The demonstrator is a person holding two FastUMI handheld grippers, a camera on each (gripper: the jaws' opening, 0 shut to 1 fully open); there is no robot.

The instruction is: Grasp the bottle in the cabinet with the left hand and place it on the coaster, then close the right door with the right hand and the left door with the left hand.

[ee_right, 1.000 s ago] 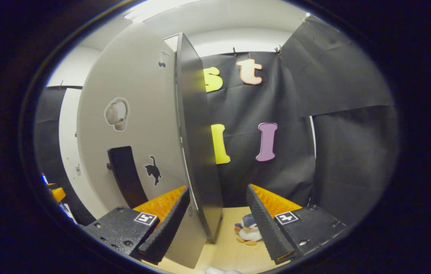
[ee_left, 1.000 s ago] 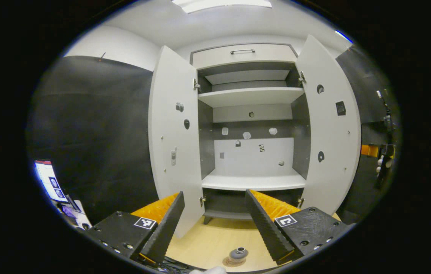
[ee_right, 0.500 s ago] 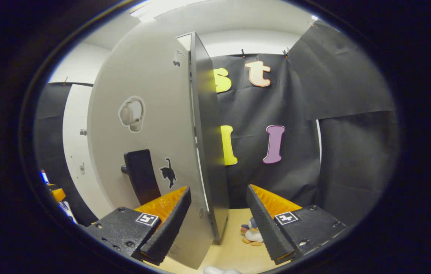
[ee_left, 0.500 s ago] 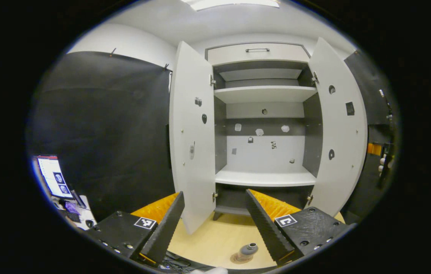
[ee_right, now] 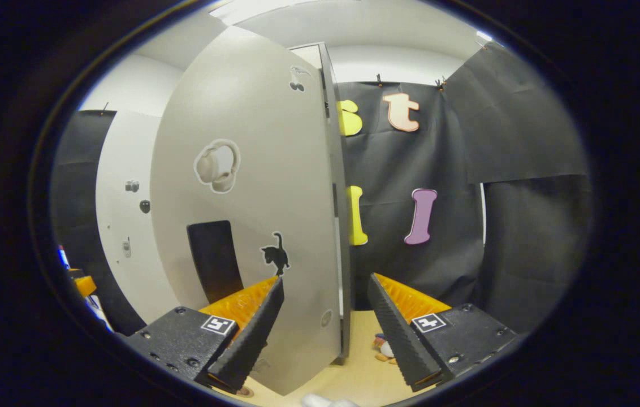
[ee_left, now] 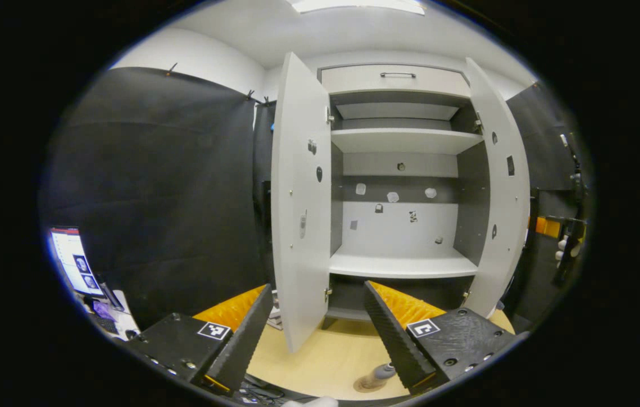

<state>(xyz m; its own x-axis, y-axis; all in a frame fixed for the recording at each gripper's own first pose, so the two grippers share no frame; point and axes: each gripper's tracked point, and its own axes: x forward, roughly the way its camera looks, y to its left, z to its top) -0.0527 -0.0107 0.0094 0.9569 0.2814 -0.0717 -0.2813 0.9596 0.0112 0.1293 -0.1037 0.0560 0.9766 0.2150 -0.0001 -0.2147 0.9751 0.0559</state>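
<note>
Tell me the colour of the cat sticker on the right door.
Black; the cat sticker on the right door shows best in the right gripper view.

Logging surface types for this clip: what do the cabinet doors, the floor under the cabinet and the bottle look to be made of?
The right door and the left door look like matte pale laminated board: flat faces, dark edge banding on the right door. The floor looks like light wood-look laminate with a smooth, even tone. The bottle on the coaster is grey and too small to tell; possibly plastic or metal.
</note>
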